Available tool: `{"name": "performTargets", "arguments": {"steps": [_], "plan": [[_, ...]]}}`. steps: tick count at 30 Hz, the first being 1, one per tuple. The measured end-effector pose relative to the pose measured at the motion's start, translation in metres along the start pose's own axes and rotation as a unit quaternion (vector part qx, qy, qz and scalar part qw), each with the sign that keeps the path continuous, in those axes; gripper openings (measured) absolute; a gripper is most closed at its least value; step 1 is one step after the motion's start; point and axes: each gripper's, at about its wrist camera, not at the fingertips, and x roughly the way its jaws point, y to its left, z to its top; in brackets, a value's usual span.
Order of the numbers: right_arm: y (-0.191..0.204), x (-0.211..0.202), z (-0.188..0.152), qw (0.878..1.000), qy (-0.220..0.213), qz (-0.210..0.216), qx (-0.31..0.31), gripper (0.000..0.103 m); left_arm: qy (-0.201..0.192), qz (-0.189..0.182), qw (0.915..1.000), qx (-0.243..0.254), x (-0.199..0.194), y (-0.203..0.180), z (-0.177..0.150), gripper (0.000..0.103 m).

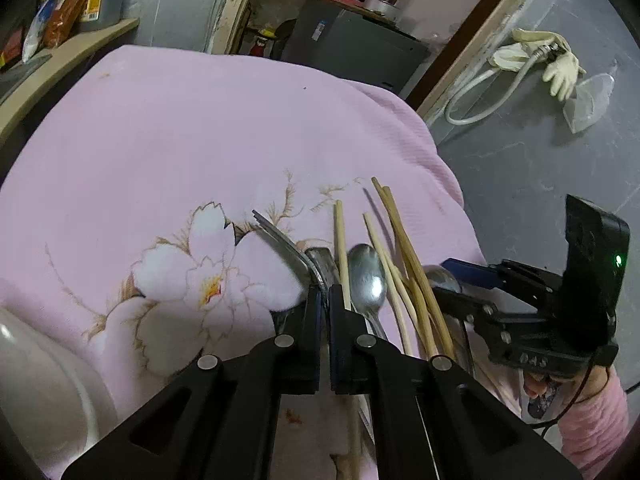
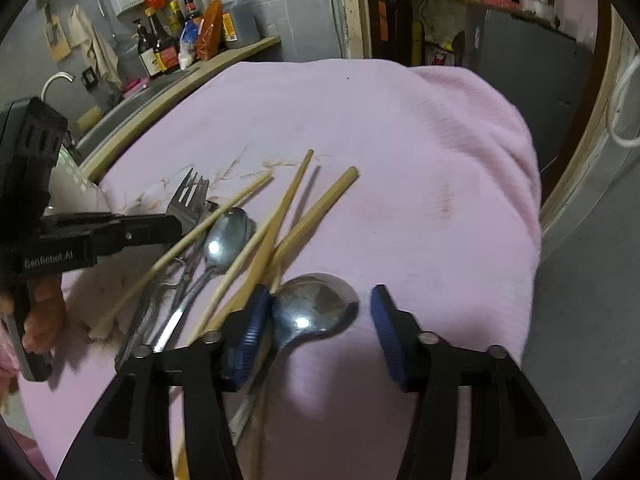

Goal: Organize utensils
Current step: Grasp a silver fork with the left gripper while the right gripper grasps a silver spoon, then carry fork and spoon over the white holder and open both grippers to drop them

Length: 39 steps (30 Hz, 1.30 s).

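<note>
At the far left of the left wrist view we see the rim of a white bowl [image 1: 48, 380] on the pink flowered cloth [image 1: 200, 128]; what lies inside it we cannot tell. Next comes our left gripper [image 1: 325, 304], its jaws clenched on the neck of a steel fork [image 1: 280, 240] whose tines point away over the cloth. Just to the right of it lies the utensil pile: a small spoon [image 1: 366, 276], bowl facing up and shiny, touching and crossed by several pale wooden chopsticks [image 1: 404, 248] that fan out at different angles. Further right, our right gripper [image 2: 316, 320] has its jaws spread wide, the blue pads [image 2: 248, 336] flanking the bowl of a large spoon [image 2: 316, 304], which rests on the cloth at the pile's right edge, its left side touching one pad.
</note>
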Motion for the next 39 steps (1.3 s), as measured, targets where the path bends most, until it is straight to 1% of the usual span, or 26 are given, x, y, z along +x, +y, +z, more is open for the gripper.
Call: {"name": "performTargets", "arguments": {"steps": [3, 7, 10, 13, 14, 15, 16, 17, 18, 20, 21, 23, 24, 25, 26, 27, 29, 30, 32, 33, 35, 37, 39], "plan": [[0.007, -0.003, -0.004, 1.000, -0.004, -0.009, -0.008, 0.042, -0.019, 0.001, 0.9995, 0.024, -0.012, -0.008, -0.007, 0.001], [0.018, -0.011, -0.013, 0.999, -0.023, -0.032, -0.019, 0.042, -0.061, 0.025, 0.9965, 0.052, -0.031, -0.019, -0.022, 0.000], [0.030, -0.023, -0.026, 0.996, -0.057, -0.061, -0.043, 0.042, -0.097, 0.048, 0.9914, 0.074, -0.045, -0.031, -0.038, 0.000], [0.046, -0.039, -0.040, 0.988, -0.106, -0.089, -0.064, 0.042, -0.138, 0.063, 0.9837, 0.096, -0.059, -0.042, -0.056, 0.000], [0.054, -0.049, -0.046, 0.982, -0.136, -0.106, -0.074, 0.042, -0.153, 0.067, 0.9806, 0.103, -0.064, -0.046, -0.063, 0.000], [0.058, -0.055, -0.050, 0.979, -0.152, -0.114, -0.079, 0.042, -0.165, 0.071, 0.9778, 0.109, -0.067, -0.050, -0.068, 0.000], [0.066, -0.066, -0.057, 0.970, -0.185, -0.132, -0.088, 0.042, -0.176, 0.076, 0.9748, 0.114, -0.069, -0.054, -0.072, 0.000], [0.070, -0.071, -0.061, 0.964, -0.204, -0.141, -0.092, 0.042, -0.192, 0.080, 0.9710, 0.119, -0.074, -0.058, -0.078, 0.000], [0.074, -0.076, -0.066, 0.959, -0.220, -0.149, -0.095, 0.042, -0.199, 0.081, 0.9692, 0.121, -0.074, -0.060, -0.081, 0.000], [0.087, -0.085, -0.077, 0.943, -0.263, -0.176, -0.105, 0.042, -0.220, 0.085, 0.9642, 0.122, -0.081, -0.064, -0.088, 0.000], [0.091, -0.087, -0.080, 0.937, -0.275, -0.184, -0.107, 0.042, -0.228, 0.086, 0.9621, 0.122, -0.084, -0.064, -0.092, 0.000], [0.101, -0.093, -0.088, 0.919, -0.314, -0.209, -0.114, 0.042, -0.248, 0.087, 0.9574, 0.119, -0.091, -0.066, -0.096, 0.000], [0.107, -0.096, -0.091, 0.908, -0.335, -0.223, -0.118, 0.042, -0.254, 0.088, 0.9559, 0.118, -0.096, -0.062, -0.097, 0.000], [0.110, -0.097, -0.091, 0.902, -0.345, -0.230, -0.121, 0.042, -0.263, 0.089, 0.9536, 0.116, -0.102, -0.060, -0.100, 0.000], [0.116, -0.101, -0.092, 0.891, -0.366, -0.240, -0.124, 0.042, -0.273, 0.091, 0.9509, 0.114, -0.108, -0.059, -0.101, 0.000], [0.118, -0.104, -0.092, 0.886, -0.375, -0.244, -0.125, 0.042, -0.284, 0.090, 0.9482, 0.111, -0.115, -0.057, -0.102, 0.000], [0.127, -0.112, -0.089, 0.870, -0.402, -0.254, -0.130, 0.042, -0.299, 0.088, 0.9439, 0.108, -0.131, -0.052, -0.102, 0.000], [0.132, -0.116, -0.087, 0.865, -0.412, -0.256, -0.132, 0.042, -0.306, 0.088, 0.9420, 0.107, -0.138, -0.047, -0.102, 0.000], [0.143, -0.126, -0.079, 0.853, -0.434, -0.255, -0.138, 0.042, -0.326, 0.088, 0.9352, 0.107, -0.157, -0.042, -0.100, 0.000], [0.149, -0.130, -0.075, 0.848, -0.443, -0.253, -0.141, 0.042, -0.335, 0.090, 0.9319, 0.107, -0.166, -0.038, -0.097, 0.000], [0.161, -0.135, -0.063, 0.841, -0.458, -0.247, -0.147, 0.042, -0.358, 0.100, 0.9228, 0.101, -0.187, -0.029, -0.091, 0.000], [0.174, -0.140, -0.050, 0.834, -0.475, -0.235, -0.154, 0.042, -0.374, 0.108, 0.9164, 0.092, -0.204, -0.018, -0.086, 0.000], [0.186, -0.143, -0.044, 0.829, -0.488, -0.224, -0.157, 0.042, -0.394, 0.123, 0.9068, 0.084, -0.222, -0.007, -0.079, 0.000]]}}
